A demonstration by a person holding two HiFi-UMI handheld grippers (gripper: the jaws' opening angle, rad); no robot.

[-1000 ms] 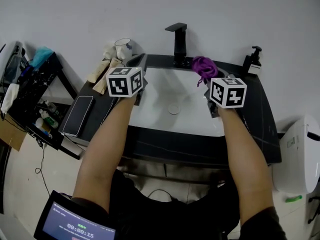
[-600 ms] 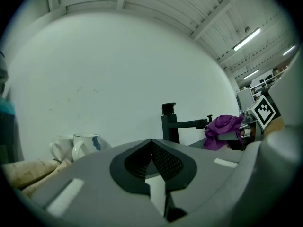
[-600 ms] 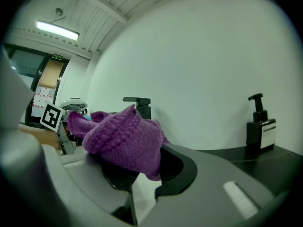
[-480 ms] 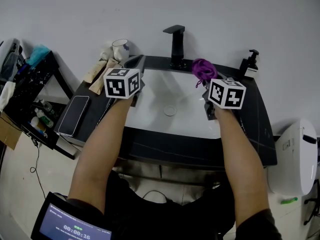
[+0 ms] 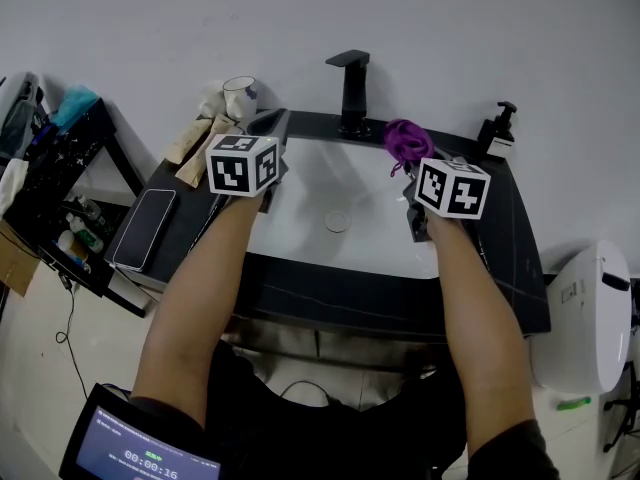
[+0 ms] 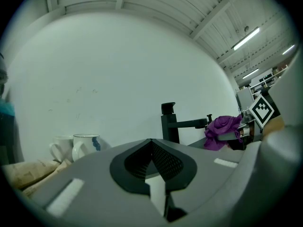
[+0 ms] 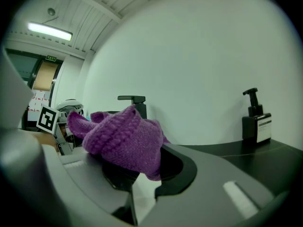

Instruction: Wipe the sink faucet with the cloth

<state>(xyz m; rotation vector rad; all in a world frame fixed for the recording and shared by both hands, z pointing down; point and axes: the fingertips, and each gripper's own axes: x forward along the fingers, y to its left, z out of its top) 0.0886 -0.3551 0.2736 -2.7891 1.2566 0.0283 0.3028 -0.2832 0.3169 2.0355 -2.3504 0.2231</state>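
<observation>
Nearest the person, a small screen (image 5: 140, 448) glows at the lower left. Both forearms reach forward over the front edge of the dark table (image 5: 500, 258). A phone (image 5: 140, 230) lies flat on the table's left end.

The left gripper (image 6: 152, 148) is held over the left rim of the white sink (image 5: 310, 183). Its fingers are pressed together with nothing between them.

The right gripper (image 5: 412, 164) is over the sink's right rim. Its fingers pinch a purple knitted cloth (image 7: 123, 136), which bunches up over the fingertips and hangs a little to either side. In the head view the cloth sits above the sink's back right corner, near the faucet (image 5: 352, 88) and just to the right of its base.

The faucet is black and squared-off. It stands upright at the middle of the sink's back edge, with its spout pointing out over the basin.

Further back on the left, a white mug (image 5: 240, 96) stands by the wall beside some tan packets (image 5: 205, 140). At the back right corner a dark soap bottle (image 5: 497, 128) with a pump top stands upright, well apart from the cloth. A plain white wall (image 5: 450, 28) rises behind everything.
</observation>
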